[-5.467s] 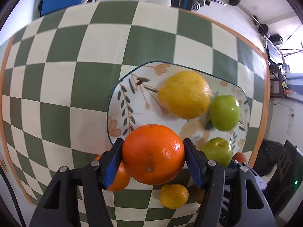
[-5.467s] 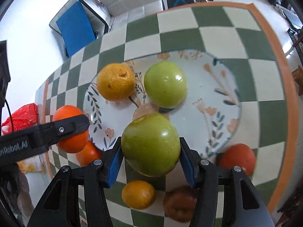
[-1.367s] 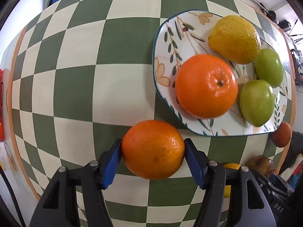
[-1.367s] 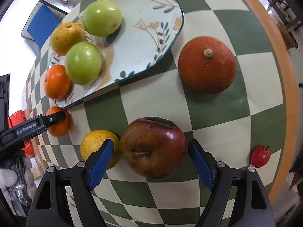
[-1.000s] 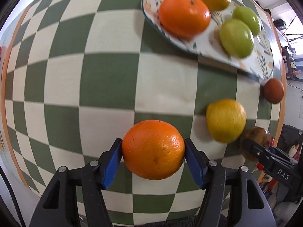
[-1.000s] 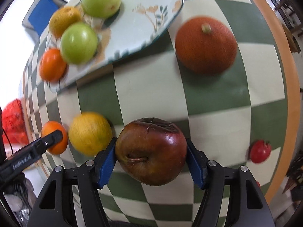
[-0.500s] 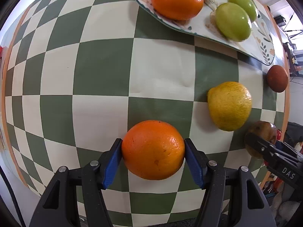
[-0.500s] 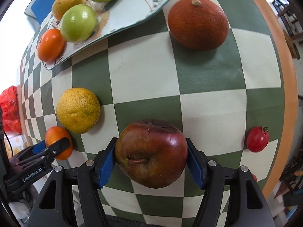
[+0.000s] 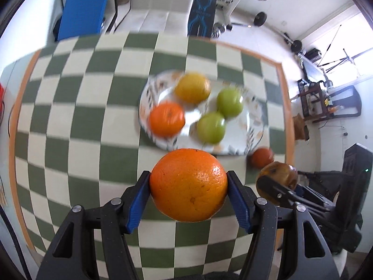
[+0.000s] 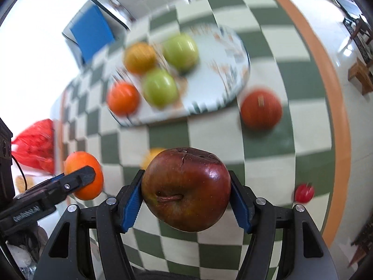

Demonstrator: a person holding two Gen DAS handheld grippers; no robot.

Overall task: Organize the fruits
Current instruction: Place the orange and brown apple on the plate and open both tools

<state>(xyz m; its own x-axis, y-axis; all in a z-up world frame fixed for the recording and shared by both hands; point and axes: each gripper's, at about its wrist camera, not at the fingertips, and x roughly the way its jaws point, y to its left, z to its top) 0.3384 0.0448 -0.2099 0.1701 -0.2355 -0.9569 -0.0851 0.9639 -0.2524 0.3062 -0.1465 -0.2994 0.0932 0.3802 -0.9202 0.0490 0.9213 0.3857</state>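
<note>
My left gripper (image 9: 188, 186) is shut on a large orange (image 9: 188, 185) and holds it above the checked table, short of the floral plate (image 9: 253, 112). My right gripper (image 10: 186, 190) is shut on a dark red apple (image 10: 186, 189), also lifted. The plate (image 10: 233, 74) holds an orange (image 9: 166, 119), a yellow citrus (image 9: 192, 87) and two green apples (image 9: 211, 127) (image 9: 229, 102). In the right wrist view the orange (image 10: 84, 175) in my left gripper shows at the left. In the left wrist view the apple (image 9: 277, 177) in my right gripper shows at the right.
A reddish-brown round fruit (image 10: 261, 109) lies on the table right of the plate. A yellow citrus (image 10: 152, 155) peeks from behind the apple. A small tomato (image 10: 303, 192) lies near the orange table border (image 10: 335, 107). A red bag (image 10: 35, 144) sits far left. A blue chair (image 9: 82, 7) stands behind the table.
Both grippers have lifted their fruit off the table and tilted up towards the plate, which now sits ahead of both. The view is blurred by the motion.
</note>
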